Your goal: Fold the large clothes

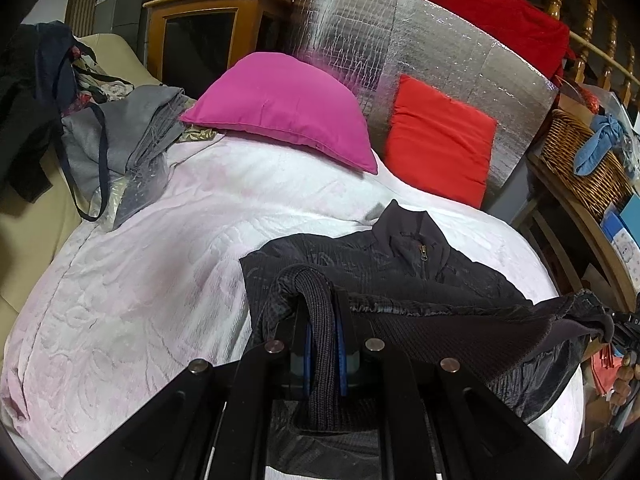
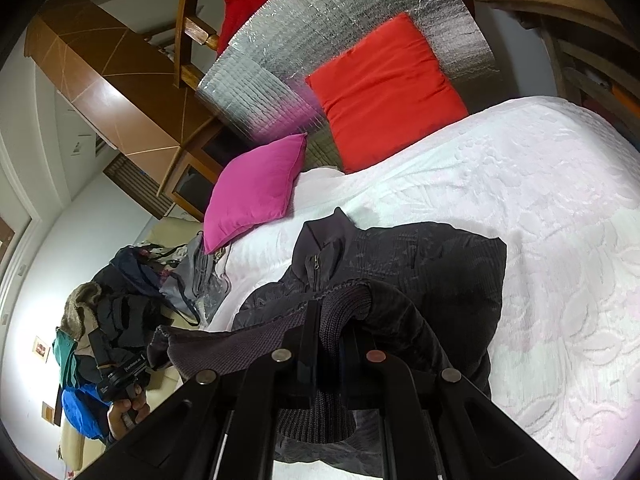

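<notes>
A white bedspread (image 1: 152, 280) fills the middle of both views, and the dark jacket (image 1: 400, 264) lies on it toward the lower centre, collar and zip pointing up-frame toward the cushions. A magenta cushion (image 1: 280, 108) and a red cushion (image 1: 440, 140) lean against a silver foil panel (image 1: 440, 52) in the upper half.

Only the left wrist view shows the wicker basket (image 1: 580, 160) at the right edge, with a blue cloth (image 1: 600, 140) draped over its rim; the right wrist view catches just a sliver of the weave at the top. Only the right wrist view shows the clothes heap (image 2: 120, 312) at lower left, piled on a cream seat.

The left gripper (image 1: 322, 344) sits low in its frame, fingers closed tight on the jacket's ribbed knit hem, which loops up over them. The right gripper (image 2: 326, 352) is tilted so the room leans — it too is clamped on a fold of ribbed hem. Each view catches the other gripper at its frame edge, with the hem stretched taut between the two.
</notes>
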The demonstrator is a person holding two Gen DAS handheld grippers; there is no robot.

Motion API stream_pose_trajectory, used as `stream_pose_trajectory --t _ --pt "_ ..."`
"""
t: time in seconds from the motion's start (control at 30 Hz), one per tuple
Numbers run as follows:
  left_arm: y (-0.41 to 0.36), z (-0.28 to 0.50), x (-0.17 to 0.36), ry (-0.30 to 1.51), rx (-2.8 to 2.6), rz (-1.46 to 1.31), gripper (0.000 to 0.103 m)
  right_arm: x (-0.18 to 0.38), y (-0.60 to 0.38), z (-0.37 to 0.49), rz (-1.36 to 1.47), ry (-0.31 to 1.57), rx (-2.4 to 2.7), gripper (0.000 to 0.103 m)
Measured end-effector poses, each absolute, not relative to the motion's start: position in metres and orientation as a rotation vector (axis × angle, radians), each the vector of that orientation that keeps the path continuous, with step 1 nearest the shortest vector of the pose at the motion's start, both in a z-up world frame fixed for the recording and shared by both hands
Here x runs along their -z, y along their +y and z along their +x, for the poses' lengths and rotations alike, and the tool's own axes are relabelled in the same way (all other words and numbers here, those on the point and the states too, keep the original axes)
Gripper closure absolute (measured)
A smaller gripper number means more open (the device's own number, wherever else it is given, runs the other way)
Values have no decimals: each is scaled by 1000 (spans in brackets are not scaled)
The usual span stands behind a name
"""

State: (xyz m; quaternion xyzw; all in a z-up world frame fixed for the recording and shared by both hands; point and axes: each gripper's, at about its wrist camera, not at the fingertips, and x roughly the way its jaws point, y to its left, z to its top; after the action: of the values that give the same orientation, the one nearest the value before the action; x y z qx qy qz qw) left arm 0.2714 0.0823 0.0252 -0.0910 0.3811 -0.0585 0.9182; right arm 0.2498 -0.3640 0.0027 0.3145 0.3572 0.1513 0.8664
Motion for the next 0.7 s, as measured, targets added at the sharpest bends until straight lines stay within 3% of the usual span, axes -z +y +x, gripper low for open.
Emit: stream_pose_trajectory --t 0.7 --pt "78 322 -4 841 96 -199 93 16 -367 307 650 812 -281 95"
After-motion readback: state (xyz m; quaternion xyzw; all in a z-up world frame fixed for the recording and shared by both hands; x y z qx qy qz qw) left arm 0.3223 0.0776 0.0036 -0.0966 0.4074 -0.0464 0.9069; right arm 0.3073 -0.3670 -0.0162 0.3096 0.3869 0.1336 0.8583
